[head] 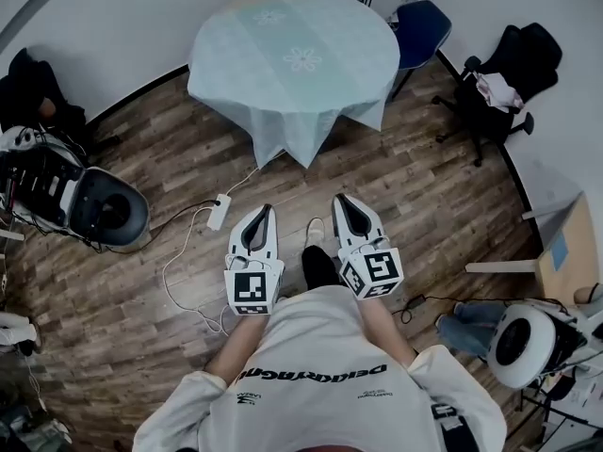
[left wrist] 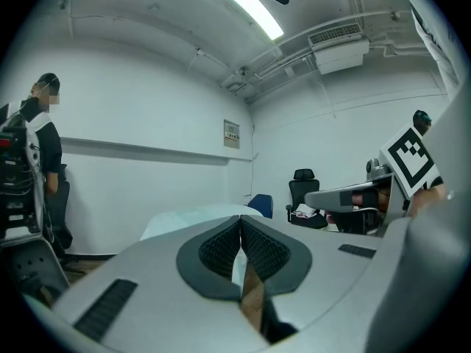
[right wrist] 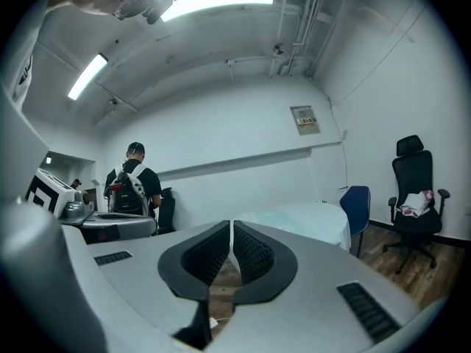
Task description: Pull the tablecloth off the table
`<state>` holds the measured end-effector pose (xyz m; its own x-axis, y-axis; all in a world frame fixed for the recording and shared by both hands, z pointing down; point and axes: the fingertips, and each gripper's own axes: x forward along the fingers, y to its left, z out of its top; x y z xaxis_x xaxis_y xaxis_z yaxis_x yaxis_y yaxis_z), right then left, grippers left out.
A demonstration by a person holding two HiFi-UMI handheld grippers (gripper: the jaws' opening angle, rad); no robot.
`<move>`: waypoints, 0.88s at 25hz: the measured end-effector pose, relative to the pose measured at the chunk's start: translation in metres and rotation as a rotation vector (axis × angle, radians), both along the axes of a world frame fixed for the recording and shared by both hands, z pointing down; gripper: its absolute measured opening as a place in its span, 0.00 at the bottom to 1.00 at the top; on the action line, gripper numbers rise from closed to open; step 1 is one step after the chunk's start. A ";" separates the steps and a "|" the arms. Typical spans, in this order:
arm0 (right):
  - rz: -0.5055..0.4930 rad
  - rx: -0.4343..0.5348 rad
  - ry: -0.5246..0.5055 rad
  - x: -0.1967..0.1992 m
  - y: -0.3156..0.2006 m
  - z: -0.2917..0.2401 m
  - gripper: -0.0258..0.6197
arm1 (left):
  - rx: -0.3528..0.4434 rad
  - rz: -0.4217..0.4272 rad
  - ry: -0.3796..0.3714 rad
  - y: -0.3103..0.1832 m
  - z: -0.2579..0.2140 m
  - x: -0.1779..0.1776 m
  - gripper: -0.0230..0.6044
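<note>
Although the left claw (head: pixel 267 212) and right claw (head: pixel 339 201) are closed and empty, the tablecloth (head: pixel 297 59) lies well ahead, equidistant from both.

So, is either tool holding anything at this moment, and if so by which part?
Nothing is held. Both the left tool and the right tool are shut and empty, well short of the draped tablecloth.

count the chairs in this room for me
3. A blue chair sits behind the tablecloth, at its right; a black office chair stands by the right wall; what looks like a dark chair is beside the standing person. Others may be hidden.
</note>
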<state>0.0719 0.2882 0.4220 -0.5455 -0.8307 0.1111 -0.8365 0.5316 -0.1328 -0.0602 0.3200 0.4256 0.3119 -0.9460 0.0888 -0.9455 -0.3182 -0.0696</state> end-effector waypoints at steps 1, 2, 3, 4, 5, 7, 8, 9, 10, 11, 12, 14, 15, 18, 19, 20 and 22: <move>-0.002 -0.006 0.001 -0.001 -0.017 0.002 0.09 | -0.008 -0.003 -0.002 -0.016 0.003 -0.002 0.06; -0.002 -0.012 0.001 -0.002 -0.034 0.004 0.09 | -0.014 -0.006 -0.003 -0.033 0.005 -0.003 0.06; -0.001 -0.017 0.000 -0.002 -0.051 0.006 0.09 | -0.019 -0.008 -0.004 -0.050 0.007 -0.004 0.06; -0.002 -0.022 -0.002 -0.001 -0.068 0.007 0.09 | -0.023 -0.010 -0.005 -0.068 0.009 -0.004 0.06; -0.005 -0.026 -0.003 0.001 -0.086 0.007 0.09 | -0.028 -0.014 -0.004 -0.086 0.010 -0.004 0.06; -0.016 -0.033 -0.002 0.005 -0.125 0.004 0.09 | -0.039 -0.027 -0.003 -0.124 0.008 -0.003 0.06; -0.021 -0.037 -0.003 0.007 -0.144 0.001 0.09 | -0.045 -0.039 -0.001 -0.143 0.005 -0.003 0.06; -0.025 -0.041 -0.005 0.009 -0.163 -0.002 0.09 | -0.049 -0.055 0.001 -0.161 0.002 -0.003 0.06; -0.028 -0.043 -0.008 0.012 -0.183 -0.005 0.09 | -0.050 -0.070 0.005 -0.180 -0.002 -0.003 0.06; -0.032 -0.042 -0.009 0.013 -0.204 -0.007 0.09 | -0.046 -0.079 0.007 -0.199 -0.004 -0.003 0.06; -0.037 -0.041 -0.009 0.013 -0.226 -0.009 0.09 | -0.041 -0.082 0.003 -0.219 -0.006 -0.001 0.06; -0.050 -0.048 -0.005 0.015 -0.259 -0.008 0.09 | -0.045 -0.081 -0.009 -0.250 -0.004 0.005 0.06; -0.056 -0.057 -0.003 0.017 -0.270 -0.006 0.09 | -0.057 -0.083 -0.009 -0.262 0.000 0.009 0.06; -0.076 -0.072 0.000 0.021 -0.299 -0.001 0.09 | -0.085 -0.090 -0.006 -0.293 0.009 0.018 0.06; -0.084 -0.072 0.004 0.020 -0.309 0.000 0.09 | -0.087 -0.093 -0.007 -0.303 0.011 0.019 0.06; -0.092 -0.072 0.010 0.019 -0.319 0.002 0.09 | -0.087 -0.097 -0.007 -0.313 0.013 0.019 0.06; -0.105 -0.079 0.017 0.017 -0.339 0.006 0.09 | -0.087 -0.103 -0.005 -0.332 0.014 0.022 0.06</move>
<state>0.0892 -0.0511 0.4283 -0.6266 -0.7574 0.1837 -0.7792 0.6049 -0.1641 -0.0386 -0.0122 0.4394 0.2129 -0.9616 0.1730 -0.9731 -0.2245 -0.0508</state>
